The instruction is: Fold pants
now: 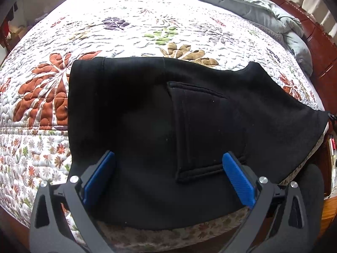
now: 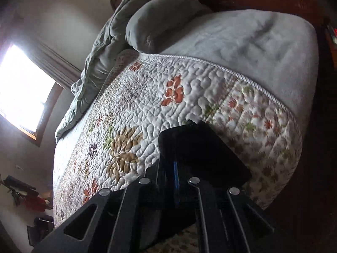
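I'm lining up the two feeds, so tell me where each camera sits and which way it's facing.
Left wrist view: on the left gripper, angled steeply down at the black pants lying on the floral quilt; its blue pads stand wide apart above the fabric.
Right wrist view: on the right gripper, tilted sideways, looking along the bed toward the window; its jaws are closed on black cloth.
Shared: the floral quilt, the grey comforter and the black pants.
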Available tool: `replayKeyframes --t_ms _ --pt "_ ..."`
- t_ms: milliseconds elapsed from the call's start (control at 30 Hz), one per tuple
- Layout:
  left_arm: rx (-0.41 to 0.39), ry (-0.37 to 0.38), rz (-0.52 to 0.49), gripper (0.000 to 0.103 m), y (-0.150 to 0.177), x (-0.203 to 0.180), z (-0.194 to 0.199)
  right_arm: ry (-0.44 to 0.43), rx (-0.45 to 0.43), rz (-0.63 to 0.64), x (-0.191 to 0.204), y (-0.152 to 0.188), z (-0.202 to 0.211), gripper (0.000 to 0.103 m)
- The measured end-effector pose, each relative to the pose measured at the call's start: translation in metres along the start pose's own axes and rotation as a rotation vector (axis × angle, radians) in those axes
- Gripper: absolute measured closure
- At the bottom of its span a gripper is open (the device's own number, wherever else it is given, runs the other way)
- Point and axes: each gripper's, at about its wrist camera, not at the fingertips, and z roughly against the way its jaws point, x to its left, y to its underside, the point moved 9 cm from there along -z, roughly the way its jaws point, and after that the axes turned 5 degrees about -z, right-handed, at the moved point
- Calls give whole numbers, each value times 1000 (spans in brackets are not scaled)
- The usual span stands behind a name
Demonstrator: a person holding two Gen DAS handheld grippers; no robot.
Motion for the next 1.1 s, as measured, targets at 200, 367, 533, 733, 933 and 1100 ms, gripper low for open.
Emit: replayKeyframes --t_ms 200,367,533,733,933,1100 --pt "3 -13 3 3 -1 0 -2 -21 57 -33 -28 4 -1 71" --pt "2 -6 16 3 -2 2 -4 -58 130 -75 -37 5 -4 68" --pt "8 -14 11 3 -2 2 -5 -55 95 -131 -50 6 13 96" --pt "5 -3 8 3 -5 3 -4 109 171 -27 -69 22 -4 85" --pt "-107 -110 -105 3 -32 -22 49 303 57 602 38 10 55 77" --pt "-195 153 -401 3 -87 -139 69 -231 607 964 198 146 2 50"
